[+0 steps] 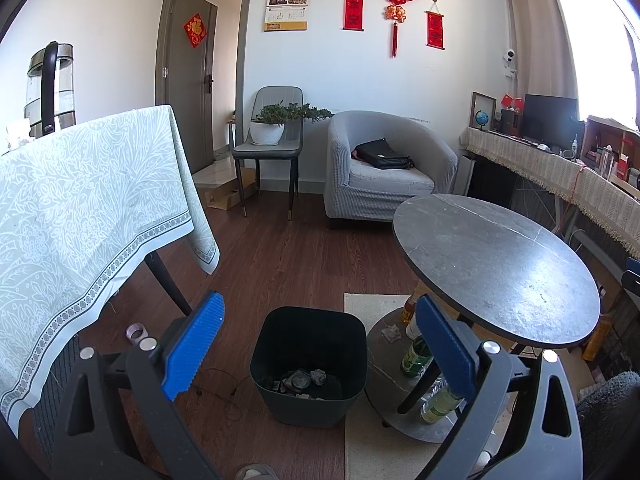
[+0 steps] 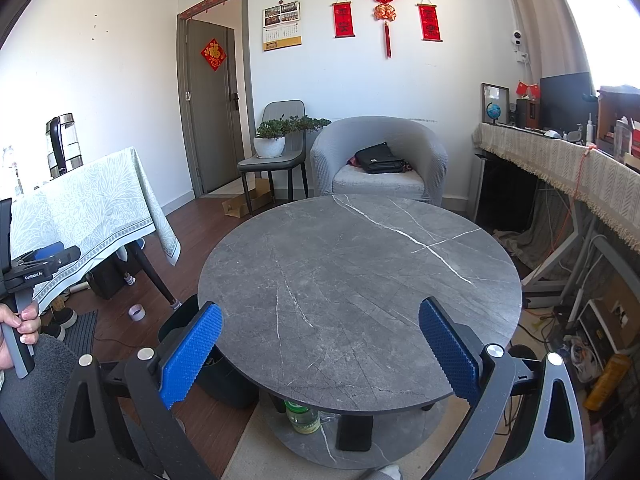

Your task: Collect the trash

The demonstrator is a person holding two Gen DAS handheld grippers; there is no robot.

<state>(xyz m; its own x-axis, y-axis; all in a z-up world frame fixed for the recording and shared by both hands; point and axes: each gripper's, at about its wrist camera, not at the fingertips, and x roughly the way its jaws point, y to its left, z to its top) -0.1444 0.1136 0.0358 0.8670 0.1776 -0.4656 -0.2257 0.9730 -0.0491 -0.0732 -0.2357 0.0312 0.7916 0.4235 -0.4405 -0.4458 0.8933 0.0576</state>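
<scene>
Hovering my left gripper, fingers wide and empty, I see the bin directly below, nearer than my right gripper, equally wide.

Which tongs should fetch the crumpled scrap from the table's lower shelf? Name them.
Left. The left tongs hang open, low beside the bin, with the scrap in view nearby. The right tongs hover open above the table.
</scene>
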